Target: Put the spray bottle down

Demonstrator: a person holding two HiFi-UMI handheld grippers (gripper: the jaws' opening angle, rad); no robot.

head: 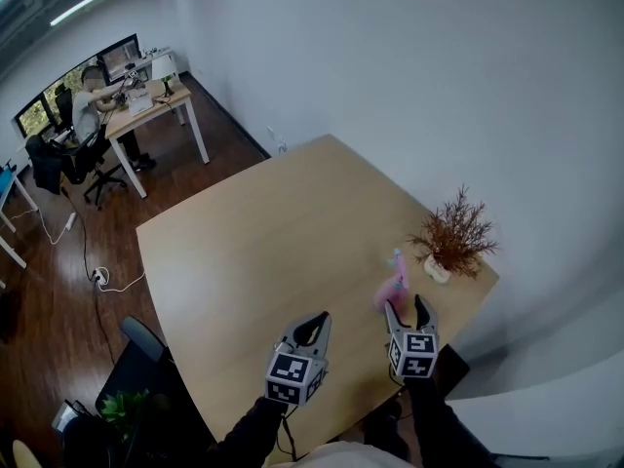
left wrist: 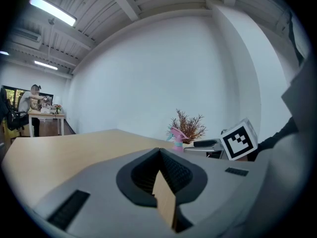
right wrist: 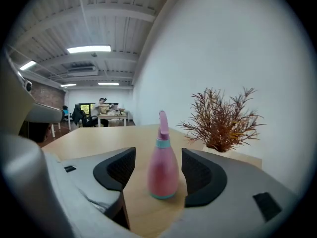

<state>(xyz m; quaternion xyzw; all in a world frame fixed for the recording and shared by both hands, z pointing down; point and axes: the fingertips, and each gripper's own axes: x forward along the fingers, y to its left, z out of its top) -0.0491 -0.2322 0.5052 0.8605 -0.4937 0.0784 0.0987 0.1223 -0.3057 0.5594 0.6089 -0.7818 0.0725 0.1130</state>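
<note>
The right gripper (head: 406, 310) is open, jaws wide apart. The pink spray bottle (right wrist: 162, 170) stands upright on the table (head: 253, 261) between them, touching neither pad. A dried plant (right wrist: 223, 123) stands beyond the bottle, to its right. The left gripper (head: 316, 322), alongside, is closed and empty.
</note>
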